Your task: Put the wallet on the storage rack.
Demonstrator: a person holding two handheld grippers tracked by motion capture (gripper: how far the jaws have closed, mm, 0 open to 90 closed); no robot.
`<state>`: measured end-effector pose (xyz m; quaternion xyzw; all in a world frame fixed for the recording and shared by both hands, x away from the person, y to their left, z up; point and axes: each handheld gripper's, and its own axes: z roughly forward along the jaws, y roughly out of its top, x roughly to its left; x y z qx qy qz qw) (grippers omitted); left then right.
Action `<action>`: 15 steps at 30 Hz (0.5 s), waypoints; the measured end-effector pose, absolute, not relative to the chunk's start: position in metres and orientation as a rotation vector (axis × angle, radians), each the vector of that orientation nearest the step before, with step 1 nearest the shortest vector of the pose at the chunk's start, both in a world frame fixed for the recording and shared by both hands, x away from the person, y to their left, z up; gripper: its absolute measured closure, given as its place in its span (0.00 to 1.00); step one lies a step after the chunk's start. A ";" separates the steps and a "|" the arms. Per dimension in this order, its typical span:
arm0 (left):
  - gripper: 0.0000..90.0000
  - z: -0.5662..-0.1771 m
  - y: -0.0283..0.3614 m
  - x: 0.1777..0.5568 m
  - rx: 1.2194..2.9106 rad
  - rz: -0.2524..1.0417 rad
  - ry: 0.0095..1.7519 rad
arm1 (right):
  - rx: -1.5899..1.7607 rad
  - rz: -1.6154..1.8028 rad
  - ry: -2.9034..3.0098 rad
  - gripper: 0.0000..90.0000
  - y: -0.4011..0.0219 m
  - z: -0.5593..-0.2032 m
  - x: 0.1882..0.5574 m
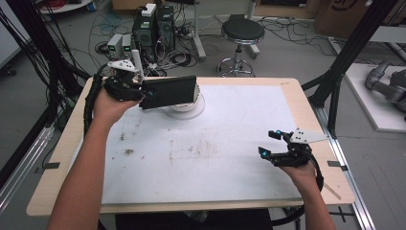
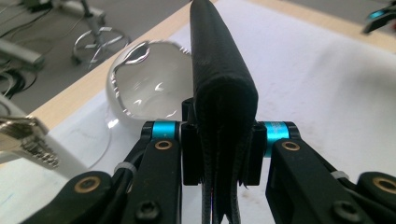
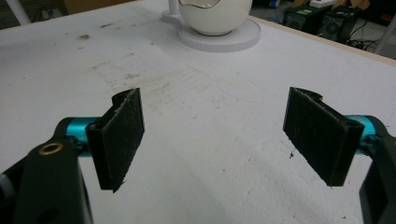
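Near the table's [image 1: 57, 143] right front edge, the right gripper [image 1: 274, 143] is hovering just over the white mat [image 1: 215, 158] with its jaws standing wide apart and nothing between them; in the right gripper view its black pads [image 3: 122, 135] are framing only bare, smudged mat.

Farther back, toward the far left corner, the left gripper [image 1: 143, 93] is clamping a flat black pouch [image 1: 170, 91] by one end, the jaws pressing on both its sides. The pouch is sticking out level from the jaws toward the table's middle, raised off the mat. It is hanging over a clear glass bowl [image 2: 144, 79] sitting on a white round base [image 3: 219, 39] close to the far edge, left of centre.
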<state>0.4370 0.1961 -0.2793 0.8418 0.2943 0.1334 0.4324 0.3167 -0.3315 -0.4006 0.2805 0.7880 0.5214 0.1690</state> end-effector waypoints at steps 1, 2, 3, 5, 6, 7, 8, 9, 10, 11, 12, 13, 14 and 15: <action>0.83 -0.281 0.195 0.440 2.109 0.340 0.752 | 0.799 1.483 2.241 0.24 -0.332 -0.401 0.316; 0.83 -0.281 0.193 0.443 2.120 0.351 0.767 | 0.794 1.483 2.236 0.24 -0.332 -0.400 0.317; 0.83 -0.282 0.192 0.445 2.128 0.360 0.780 | 0.798 1.486 2.235 0.24 -0.332 -0.400 0.316; 0.83 -0.283 0.189 0.450 2.144 0.378 0.795 | 0.800 1.487 2.233 0.24 -0.333 -0.400 0.316; 0.83 -0.283 0.188 0.451 2.150 0.385 0.797 | 0.802 1.492 2.231 0.24 -0.333 -0.400 0.316; 0.83 -0.283 0.187 0.453 2.154 0.385 0.798 | 0.798 1.488 2.228 0.24 -0.333 -0.401 0.317; 0.83 -0.283 0.186 0.455 2.152 0.386 0.799 | 0.801 1.490 2.227 0.24 -0.333 -0.401 0.317; 0.83 -0.283 0.184 0.456 2.166 0.383 0.804 | 0.804 1.490 2.227 0.24 -0.334 -0.401 0.317; 0.83 -0.283 0.183 0.458 2.179 0.388 0.805 | 0.807 1.491 2.229 0.24 -0.334 -0.401 0.317; 0.83 -0.283 0.181 0.459 2.186 0.395 0.809 | 0.804 1.488 2.226 0.24 -0.334 -0.401 0.317; 0.83 -0.282 0.180 0.460 2.190 0.393 0.812 | 0.807 1.491 2.229 0.24 -0.334 -0.402 0.317; 0.83 -0.281 0.179 0.460 2.196 0.398 0.811 | 0.807 1.491 2.228 0.24 -0.334 -0.402 0.317; 0.83 -0.280 0.178 0.461 2.205 0.400 0.810 | 0.807 1.490 2.225 0.24 -0.334 -0.402 0.317; 0.83 -0.279 0.177 0.461 2.209 0.402 0.811 | 0.808 1.493 2.226 0.24 -0.334 -0.402 0.317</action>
